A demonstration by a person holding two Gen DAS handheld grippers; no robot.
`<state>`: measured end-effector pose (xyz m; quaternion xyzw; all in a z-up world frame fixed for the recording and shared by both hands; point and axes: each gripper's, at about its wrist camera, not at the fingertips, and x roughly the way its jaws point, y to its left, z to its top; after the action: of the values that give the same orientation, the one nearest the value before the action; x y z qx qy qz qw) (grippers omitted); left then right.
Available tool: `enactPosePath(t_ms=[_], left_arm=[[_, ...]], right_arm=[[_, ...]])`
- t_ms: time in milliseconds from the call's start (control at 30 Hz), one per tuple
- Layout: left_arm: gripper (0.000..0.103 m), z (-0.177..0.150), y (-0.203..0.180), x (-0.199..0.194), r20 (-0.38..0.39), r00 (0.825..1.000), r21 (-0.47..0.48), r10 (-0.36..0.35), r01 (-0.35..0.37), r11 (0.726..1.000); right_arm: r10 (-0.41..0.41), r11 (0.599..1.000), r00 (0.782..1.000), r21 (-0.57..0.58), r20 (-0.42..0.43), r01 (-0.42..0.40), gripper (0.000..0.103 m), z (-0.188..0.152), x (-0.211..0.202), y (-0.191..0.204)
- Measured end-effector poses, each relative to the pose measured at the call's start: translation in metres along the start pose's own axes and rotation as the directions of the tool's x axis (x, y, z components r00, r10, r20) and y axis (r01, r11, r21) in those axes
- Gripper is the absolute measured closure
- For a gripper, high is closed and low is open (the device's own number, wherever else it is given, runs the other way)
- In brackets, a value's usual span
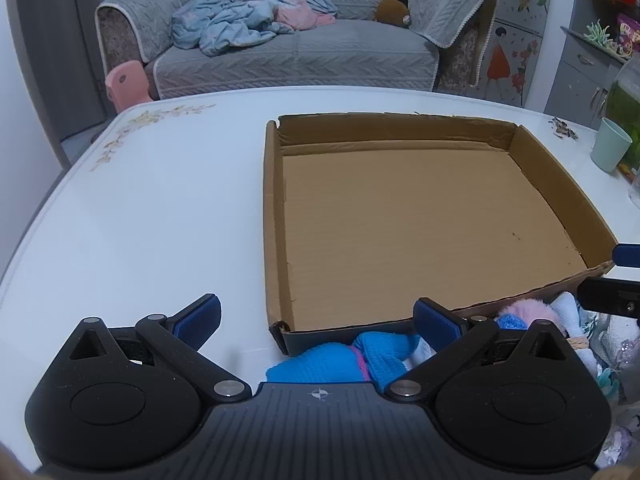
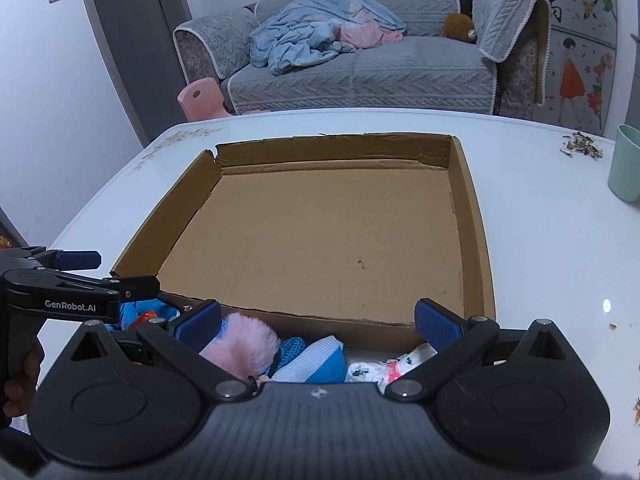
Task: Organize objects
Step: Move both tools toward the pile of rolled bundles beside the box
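Note:
A shallow empty cardboard box (image 1: 400,216) (image 2: 320,236) lies on the white table. In front of its near wall sits a pile of small clothes: a blue knit item (image 1: 360,356), a pink fluffy pom-pom (image 2: 240,346) (image 1: 528,312), a blue-and-white piece (image 2: 316,362) and a white printed piece (image 2: 384,368). My left gripper (image 1: 318,320) is open above the blue knit item. My right gripper (image 2: 318,320) is open above the pile and holds nothing. The left gripper shows at the left in the right wrist view (image 2: 80,276).
A green cup (image 1: 610,144) (image 2: 626,164) stands at the table's right, with scattered husks (image 2: 580,146) near it. A grey sofa (image 1: 288,44) with a blue blanket and a pink stool (image 2: 200,98) stand behind the table. Shelves line the right wall.

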<state>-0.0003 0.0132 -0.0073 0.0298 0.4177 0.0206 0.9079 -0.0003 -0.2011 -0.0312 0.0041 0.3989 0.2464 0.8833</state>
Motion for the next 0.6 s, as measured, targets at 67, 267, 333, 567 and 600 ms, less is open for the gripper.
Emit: enactPosePath(t_ms=[67,267,333,567,600], left_arm=[[0.000,0.0000,0.0017,0.0002,-0.003,1.000,-0.003,0.002,-0.002,1.000],[0.000,0.0004,0.0031,-0.0008,-0.001,1.000,-0.003,-0.001,0.001,1.000],[0.000,-0.0001,0.0023,-0.0020,0.001,1.000,0.002,0.001,-0.001,1.000],[0.000,-0.0011,0.0026,-0.0010,0.000,1.000,0.005,0.010,-0.010,1.000],[0.000,-0.0012,0.0021,-0.0011,0.000,1.000,0.010,0.014,-0.014,1.000]], right_arm=[[-0.001,1.000,1.000,0.000,0.000,0.001,0.000,-0.0002,-0.0002,-0.0009],[0.003,1.000,1.000,-0.006,-0.003,-0.003,0.000,-0.0004,-0.0008,-0.0023],[0.001,1.000,1.000,-0.006,-0.002,-0.001,0.000,-0.0008,-0.0015,-0.0029],[-0.006,1.000,1.000,0.000,-0.007,0.006,0.000,-0.0012,-0.0014,-0.0073],[-0.004,1.000,1.000,0.000,-0.006,0.004,0.000,-0.0013,-0.0018,-0.0076]])
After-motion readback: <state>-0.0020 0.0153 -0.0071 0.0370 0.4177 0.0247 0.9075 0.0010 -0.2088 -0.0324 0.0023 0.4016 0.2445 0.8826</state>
